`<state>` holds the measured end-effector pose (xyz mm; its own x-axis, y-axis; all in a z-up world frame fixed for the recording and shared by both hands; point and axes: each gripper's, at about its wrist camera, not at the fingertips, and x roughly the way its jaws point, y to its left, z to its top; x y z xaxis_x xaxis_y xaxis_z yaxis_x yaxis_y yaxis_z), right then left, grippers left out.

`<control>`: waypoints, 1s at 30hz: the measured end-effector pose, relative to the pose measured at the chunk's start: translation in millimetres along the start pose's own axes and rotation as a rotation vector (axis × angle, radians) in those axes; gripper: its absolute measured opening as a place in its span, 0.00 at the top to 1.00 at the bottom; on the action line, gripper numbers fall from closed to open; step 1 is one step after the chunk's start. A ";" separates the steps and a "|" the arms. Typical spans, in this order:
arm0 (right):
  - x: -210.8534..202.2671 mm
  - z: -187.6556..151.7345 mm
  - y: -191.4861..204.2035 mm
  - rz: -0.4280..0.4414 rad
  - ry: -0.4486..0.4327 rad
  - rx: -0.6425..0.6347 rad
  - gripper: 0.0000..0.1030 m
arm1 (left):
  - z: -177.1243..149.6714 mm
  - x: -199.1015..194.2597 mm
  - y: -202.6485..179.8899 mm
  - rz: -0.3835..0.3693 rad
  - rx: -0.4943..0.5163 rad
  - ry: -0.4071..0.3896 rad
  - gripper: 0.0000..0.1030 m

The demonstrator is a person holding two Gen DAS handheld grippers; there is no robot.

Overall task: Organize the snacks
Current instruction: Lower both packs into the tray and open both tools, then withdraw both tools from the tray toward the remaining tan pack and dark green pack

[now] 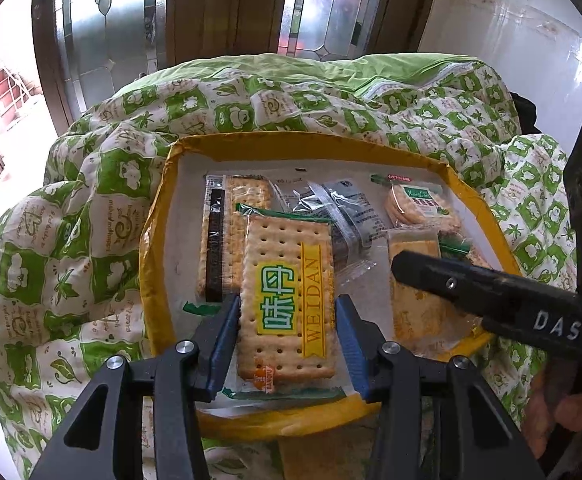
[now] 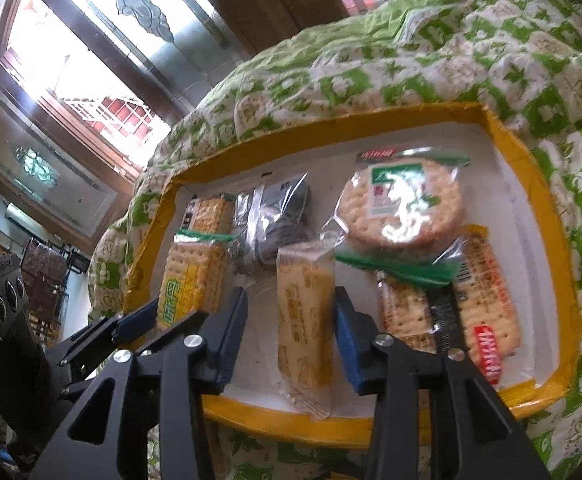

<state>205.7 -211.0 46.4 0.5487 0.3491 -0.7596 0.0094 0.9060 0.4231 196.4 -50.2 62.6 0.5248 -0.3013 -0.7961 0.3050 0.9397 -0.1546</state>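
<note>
In the left wrist view, the Weidan cracker packet (image 1: 287, 300) is being clamped between the pads of the left claw (image 1: 287, 340), lengthwise up the frame, inside the yellow-rimmed tray (image 1: 155, 240).

In the right wrist view, the pale biscuit packet (image 2: 303, 320) is being straddled by the part-open right claw (image 2: 291, 336), untouched, lengthwise along the fingers.

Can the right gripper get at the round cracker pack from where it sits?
Probably yes. The right gripper stands open around the yellow cracker packet, pads apparently clear of it. The round cracker pack lies on top farther back, with nothing over it.
</note>
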 end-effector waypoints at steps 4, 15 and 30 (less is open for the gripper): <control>-9.6 2.0 1.3 0.003 -0.028 -0.005 0.59 | -1.4 -3.8 -0.4 -0.002 -0.003 -0.006 0.44; -39.3 -4.9 5.5 -0.007 -0.087 -0.016 0.52 | -7.3 -19.7 -7.9 -0.002 -0.001 -0.021 0.33; -85.2 -33.1 -1.1 -0.070 -0.153 0.028 0.36 | -30.2 -71.3 -34.7 0.032 0.066 -0.102 0.18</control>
<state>131.3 -233.8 94.3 0.6671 0.2426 -0.7044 0.0743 0.9191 0.3869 124.4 -56.5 107.0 0.6121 -0.2893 -0.7360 0.3370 0.9374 -0.0882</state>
